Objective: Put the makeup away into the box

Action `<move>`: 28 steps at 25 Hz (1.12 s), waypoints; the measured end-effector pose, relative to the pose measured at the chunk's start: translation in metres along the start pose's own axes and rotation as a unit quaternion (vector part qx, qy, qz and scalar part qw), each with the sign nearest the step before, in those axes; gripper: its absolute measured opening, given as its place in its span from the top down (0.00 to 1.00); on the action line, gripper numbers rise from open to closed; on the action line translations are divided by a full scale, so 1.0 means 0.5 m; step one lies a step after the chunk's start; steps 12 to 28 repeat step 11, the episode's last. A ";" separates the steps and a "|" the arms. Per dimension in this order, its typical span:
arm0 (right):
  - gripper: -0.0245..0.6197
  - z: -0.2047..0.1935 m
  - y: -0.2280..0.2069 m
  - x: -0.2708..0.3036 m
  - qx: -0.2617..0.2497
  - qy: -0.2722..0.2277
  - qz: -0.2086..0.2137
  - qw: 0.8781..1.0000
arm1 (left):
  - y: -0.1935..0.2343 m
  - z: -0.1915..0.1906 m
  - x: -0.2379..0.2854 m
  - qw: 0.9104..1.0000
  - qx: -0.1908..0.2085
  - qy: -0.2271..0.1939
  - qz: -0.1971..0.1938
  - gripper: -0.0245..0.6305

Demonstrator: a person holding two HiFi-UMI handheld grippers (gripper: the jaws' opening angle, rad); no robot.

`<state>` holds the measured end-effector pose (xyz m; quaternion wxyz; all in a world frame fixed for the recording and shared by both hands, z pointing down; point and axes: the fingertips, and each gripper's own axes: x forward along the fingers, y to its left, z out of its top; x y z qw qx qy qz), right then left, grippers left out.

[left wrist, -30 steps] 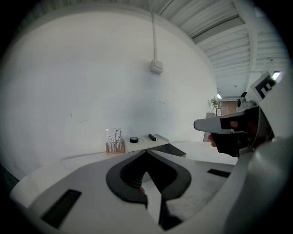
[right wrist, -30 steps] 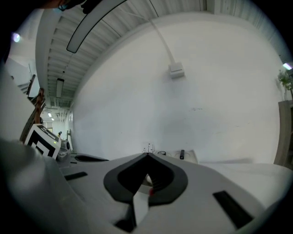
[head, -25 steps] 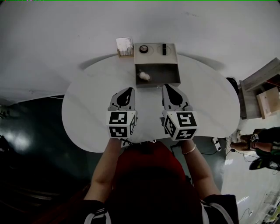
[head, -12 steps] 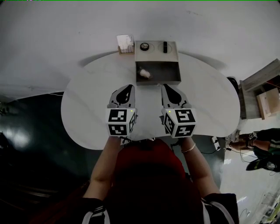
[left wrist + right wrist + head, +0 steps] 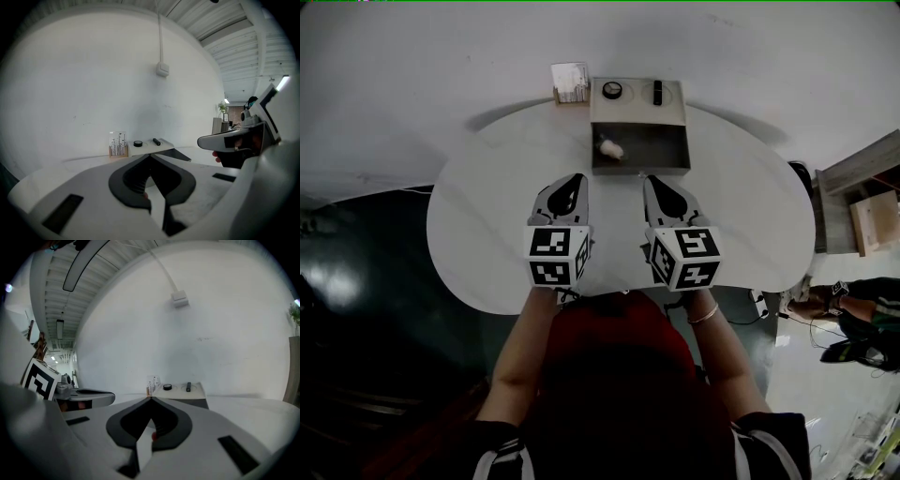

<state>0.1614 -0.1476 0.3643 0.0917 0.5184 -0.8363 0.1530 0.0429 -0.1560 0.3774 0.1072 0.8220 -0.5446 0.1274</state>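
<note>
- Logging both tools from my remote seat: the left tool [image 5: 576, 178] and the right tool [image 5: 650, 180] hang side by side over the near half of the white bench [image 5: 487, 216]. They are apart from each other and both point toward the box.
- Left tool [image 5: 150, 155], its own view: the jaws are pressed together at the tips, with nothing between them.
- Right tool [image 5: 151, 399], its own view: the jaws are likewise pressed together and grip nothing.
- Marker cubes: one sits on each tool, at the end nearest the person. The person's forearms run back to the bottom of the head view.
- Box [image 5: 670, 112]: beige, at the far edge of the bench, well apart from both tools. An open grey tray [image 5: 656, 150] juts from its near side.
- Round black compact [image 5: 612, 90]: on the box's top, left part, outside the tray.
- Black tube [image 5: 657, 91]: lying flat on the box's top, right of the compact and apart from it.
- Small white item [image 5: 610, 148]: inside the tray, at its left end. I cannot tell what it is.
- Clear holder [image 5: 570, 82]: on a wooden base just beside the box's left side. It holds thin upright sticks, too small for me to name.
- Cross-sightings: the right tool shows at the right edge of the left gripper view, and the left tool at the left edge of the right gripper view.
- Second person [image 5: 862, 314]: on the floor at the right edge of the head view, well apart from the bench.
</note>
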 end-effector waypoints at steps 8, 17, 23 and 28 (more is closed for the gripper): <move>0.94 -0.005 0.011 0.016 -0.005 0.007 0.019 1.000 | 0.012 -0.002 0.008 1.000 -0.004 0.003 0.005 0.93; 0.94 -0.006 0.018 0.024 -0.006 0.006 0.026 1.000 | 0.021 -0.001 0.011 1.000 -0.002 0.003 0.006 0.93; 0.94 -0.006 0.018 0.024 -0.006 0.006 0.026 1.000 | 0.021 -0.001 0.011 1.000 -0.002 0.003 0.006 0.93; 0.94 -0.006 0.018 0.024 -0.006 0.006 0.026 1.000 | 0.021 -0.001 0.011 1.000 -0.002 0.003 0.006 0.93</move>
